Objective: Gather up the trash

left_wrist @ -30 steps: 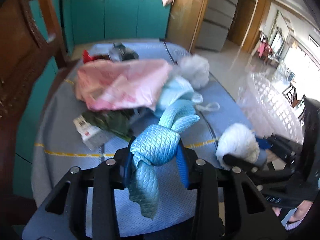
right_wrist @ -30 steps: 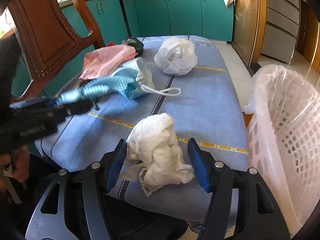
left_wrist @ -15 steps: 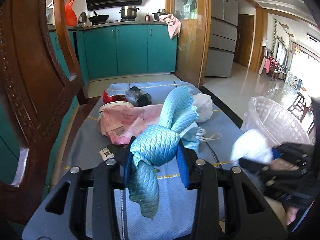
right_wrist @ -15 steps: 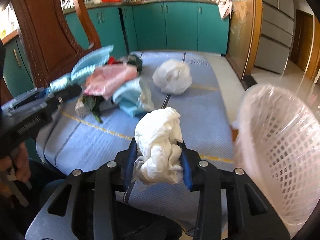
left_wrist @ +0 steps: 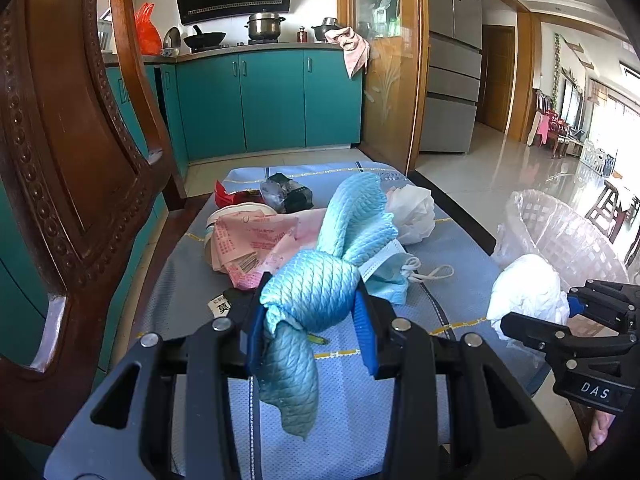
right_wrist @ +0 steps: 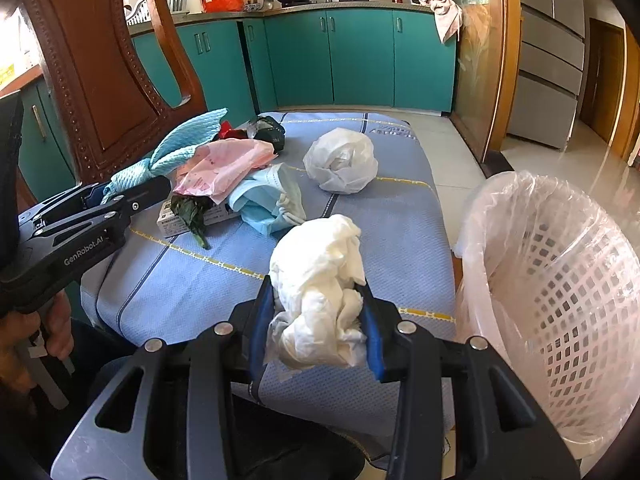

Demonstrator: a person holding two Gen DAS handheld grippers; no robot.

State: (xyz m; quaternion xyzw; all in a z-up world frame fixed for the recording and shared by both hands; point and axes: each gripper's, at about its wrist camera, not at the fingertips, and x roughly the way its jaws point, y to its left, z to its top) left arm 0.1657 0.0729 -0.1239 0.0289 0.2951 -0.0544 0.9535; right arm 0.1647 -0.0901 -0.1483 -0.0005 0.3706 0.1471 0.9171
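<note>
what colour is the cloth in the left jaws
Light blue, with a quilted, scale-like texture; the cloth shows best in the left wrist view.

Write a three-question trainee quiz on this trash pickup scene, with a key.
1. True or false: the left gripper is shut on a blue cloth.
2. What does the right gripper hold? A) face mask B) crumpled white tissue C) pink bag
3. In the right wrist view, on which side of the table does the lined basket stand?

Key: 1 true; 2 B, crumpled white tissue; 3 right.
</note>
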